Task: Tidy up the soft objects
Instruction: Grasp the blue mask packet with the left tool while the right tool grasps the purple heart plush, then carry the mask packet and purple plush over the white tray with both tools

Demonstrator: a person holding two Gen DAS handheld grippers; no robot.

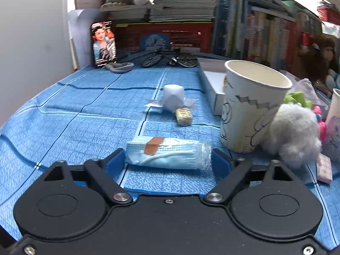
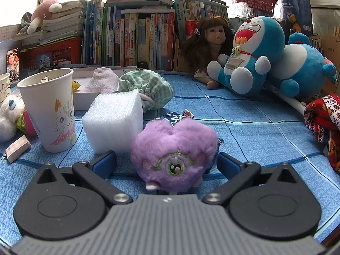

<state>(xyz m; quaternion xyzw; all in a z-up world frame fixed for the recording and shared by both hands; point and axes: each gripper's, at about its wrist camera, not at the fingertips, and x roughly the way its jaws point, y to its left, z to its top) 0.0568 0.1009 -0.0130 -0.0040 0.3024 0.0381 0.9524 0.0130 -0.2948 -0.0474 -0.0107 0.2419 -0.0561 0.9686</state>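
Observation:
A pack of pale blue face masks [image 1: 167,154] in clear wrap, with an orange strip of tape on top, lies on the blue checked cloth [image 1: 74,116]. My left gripper [image 1: 169,162] has its blue pads against the pack's two ends. In the right wrist view a fluffy purple plush toy [image 2: 174,148] with a stitched green eye sits between the pads of my right gripper [image 2: 166,163]. The jaws stand wide, with a gap on the left side of the toy. A white foam block [image 2: 113,121] stands just behind it.
A paper cup [image 1: 250,106] and a white fluffy toy [image 1: 295,133] stand right of the mask pack; a cork [image 1: 183,115] and folded white paper [image 1: 173,97] lie beyond. A drawn-on cup [image 2: 50,110], checked green cloth [image 2: 146,87], doll [image 2: 212,42], blue plush toys [image 2: 252,55], patterned fabric [image 2: 323,119], books behind.

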